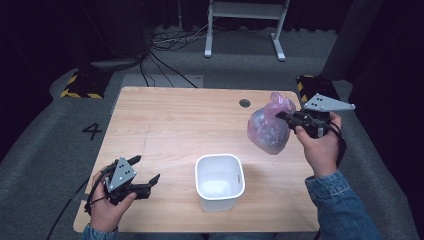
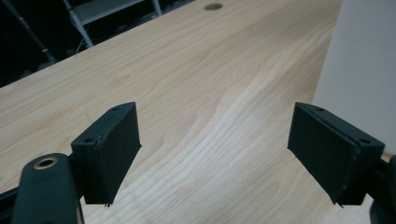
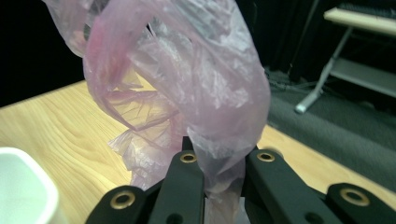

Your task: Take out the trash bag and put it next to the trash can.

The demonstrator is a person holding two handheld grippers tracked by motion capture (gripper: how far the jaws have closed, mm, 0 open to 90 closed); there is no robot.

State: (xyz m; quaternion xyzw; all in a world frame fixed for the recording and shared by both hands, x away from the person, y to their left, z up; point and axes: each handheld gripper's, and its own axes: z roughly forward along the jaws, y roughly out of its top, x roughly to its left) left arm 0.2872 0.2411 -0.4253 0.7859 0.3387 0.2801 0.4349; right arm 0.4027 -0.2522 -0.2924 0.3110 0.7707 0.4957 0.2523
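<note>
Item: pink plastic bag (image 1: 269, 131), translucent, crumpled, bulging with unclear contents, hanging above the table at centre right of the high view. Held by: right gripper (image 1: 284, 117), jaws clamped together on a bunched fold of film near the bag's top; in the right gripper view the plastic (image 3: 219, 112) is pinched between the two black jaws and billows upward through the upper middle of the frame. Left gripper (image 1: 146, 172): lower left of the high view, jaws spread wide apart over bare wood, holding nothing; the left gripper view has the white wall of the bin (image 2: 359, 60) at its right edge. Receptacle: white bin (image 1: 219, 182), open-topped, lower centre of the high view, well apart from the bag. Surface: wooden table (image 1: 170, 125). Probable work: carrying the bag to the bin. Hazards, as judged: the grip takes only a thin fold, so slippery film could slide free under the load; the bag looks nearly as wide as the bin's mouth, so it may catch on the rim or tip the light bin, which the left gripper is not steadying.
</note>
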